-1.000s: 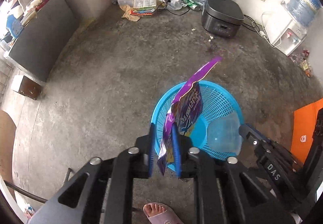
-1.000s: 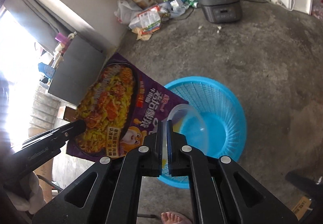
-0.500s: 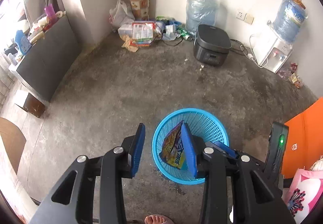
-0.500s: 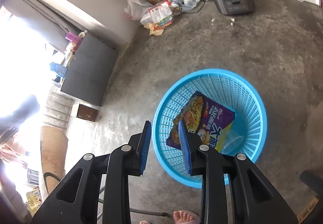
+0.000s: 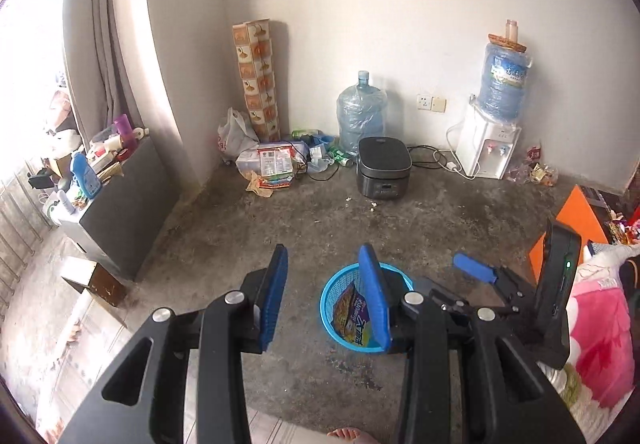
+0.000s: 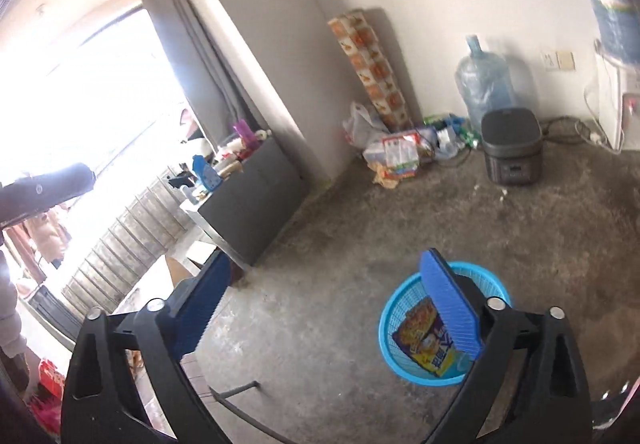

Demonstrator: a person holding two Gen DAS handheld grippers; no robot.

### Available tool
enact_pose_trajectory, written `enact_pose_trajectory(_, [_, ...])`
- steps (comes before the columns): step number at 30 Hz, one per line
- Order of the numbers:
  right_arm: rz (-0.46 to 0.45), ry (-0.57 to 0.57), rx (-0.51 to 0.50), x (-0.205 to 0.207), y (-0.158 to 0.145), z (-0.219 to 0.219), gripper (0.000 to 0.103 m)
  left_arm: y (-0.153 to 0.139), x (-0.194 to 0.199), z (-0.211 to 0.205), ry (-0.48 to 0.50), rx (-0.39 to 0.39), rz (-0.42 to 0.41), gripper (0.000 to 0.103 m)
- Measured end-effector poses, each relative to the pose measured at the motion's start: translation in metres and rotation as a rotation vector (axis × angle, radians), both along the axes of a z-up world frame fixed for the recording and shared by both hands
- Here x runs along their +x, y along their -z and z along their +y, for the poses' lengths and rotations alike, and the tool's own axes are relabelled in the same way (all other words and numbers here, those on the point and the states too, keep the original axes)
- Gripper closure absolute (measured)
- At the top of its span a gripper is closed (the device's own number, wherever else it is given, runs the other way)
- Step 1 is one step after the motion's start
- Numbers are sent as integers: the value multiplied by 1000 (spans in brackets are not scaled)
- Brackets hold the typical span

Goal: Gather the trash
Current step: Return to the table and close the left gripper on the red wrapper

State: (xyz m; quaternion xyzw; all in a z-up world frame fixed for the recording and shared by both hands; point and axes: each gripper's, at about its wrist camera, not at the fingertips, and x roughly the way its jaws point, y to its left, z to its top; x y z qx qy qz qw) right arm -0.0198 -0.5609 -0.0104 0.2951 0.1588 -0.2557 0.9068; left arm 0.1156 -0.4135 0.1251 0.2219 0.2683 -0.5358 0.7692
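Hovering with both grippers apart and empty, right gripper [image 6: 324,312] just opened; left gripper [image 5: 326,300] could miss litter [image 5: 268,168] at 11 o'clock, far from the basket [image 5: 332,286].

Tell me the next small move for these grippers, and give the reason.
Probably carry the left gripper toward the litter pile in the far corner. The noodle packet already lies in the blue basket, both grippers stand open with nothing between their fingers, and wrappers are still on the floor there.
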Motion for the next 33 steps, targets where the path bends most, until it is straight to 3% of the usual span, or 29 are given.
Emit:
enact_pose_trajectory(4, [-53,-62,-83,-8,-28,29,7,-16,-12,83,-5,-32,16,59])
enact_pose_trajectory(8, [-47,-133,-90,-9,-37,48,7,-17,-17,172,-92,-97,103,51])
enact_pose_trajectory(11, [-36,-213,-120,-9,-39,71,7,-14,-26,239,-175,-132,90,51])
enact_pose_trajectory(14, [-49,-334,-81,-6,-30,93,7,0,-34,297,-273,-130,116,51])
enact_pose_trajectory(18, [-34,-484,-3,9,-15,123,7,39,-46,357,-391,-91,216,51])
enact_pose_trajectory(25, [56,-656,43,24,3,181,17,116,-77,403,-481,-35,392,51])
enact_pose_trajectory(33, [193,-690,76,16,18,216,27,170,-92,404,-469,65,503,51])
